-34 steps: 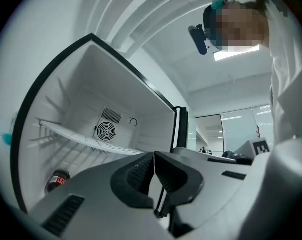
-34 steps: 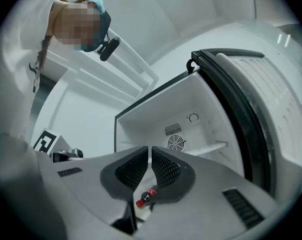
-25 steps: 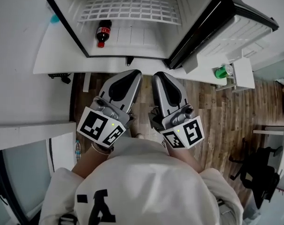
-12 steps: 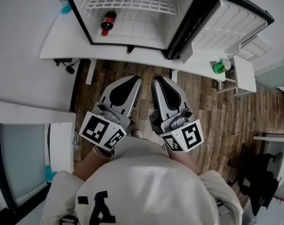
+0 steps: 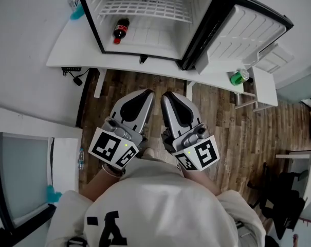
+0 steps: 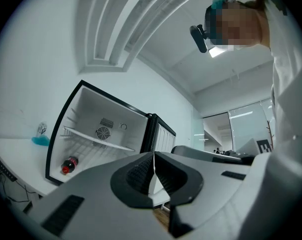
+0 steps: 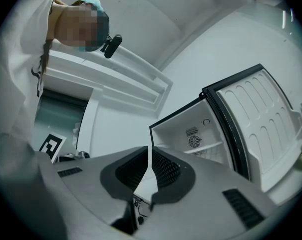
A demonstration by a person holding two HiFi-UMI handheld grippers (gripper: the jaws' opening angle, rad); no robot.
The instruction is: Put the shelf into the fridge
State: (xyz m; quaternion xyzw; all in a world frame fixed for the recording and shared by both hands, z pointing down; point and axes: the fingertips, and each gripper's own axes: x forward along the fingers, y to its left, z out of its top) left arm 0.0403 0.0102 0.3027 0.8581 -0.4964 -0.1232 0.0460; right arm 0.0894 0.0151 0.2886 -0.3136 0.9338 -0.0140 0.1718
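The small fridge [image 5: 92,24] stands open on a white table [image 5: 68,53], its door [image 5: 245,32] swung out to the right. A white wire shelf [image 5: 145,6] sits on rails inside it, and below the shelf a cola bottle [image 5: 120,30] lies on the fridge floor. My left gripper [image 5: 147,93] and right gripper [image 5: 167,95] are side by side close to my body, over the wood floor and short of the table. Both are shut and empty. The shelf [image 6: 98,140] and bottle [image 6: 67,165] show beyond the left gripper [image 6: 153,170]; the shelf [image 7: 209,146] shows beyond the right gripper [image 7: 150,166].
A green can [image 5: 239,77] stands on the table under the open door. A teal object [image 5: 76,9] sits on the table left of the fridge. Cables [image 5: 73,75] hang at the table's left underside. A black chair [image 5: 281,194] stands at the right.
The fridge and table have slid farther up the head view and more wood floor shows in front of them. Both grippers stay shut, side by side at my body.
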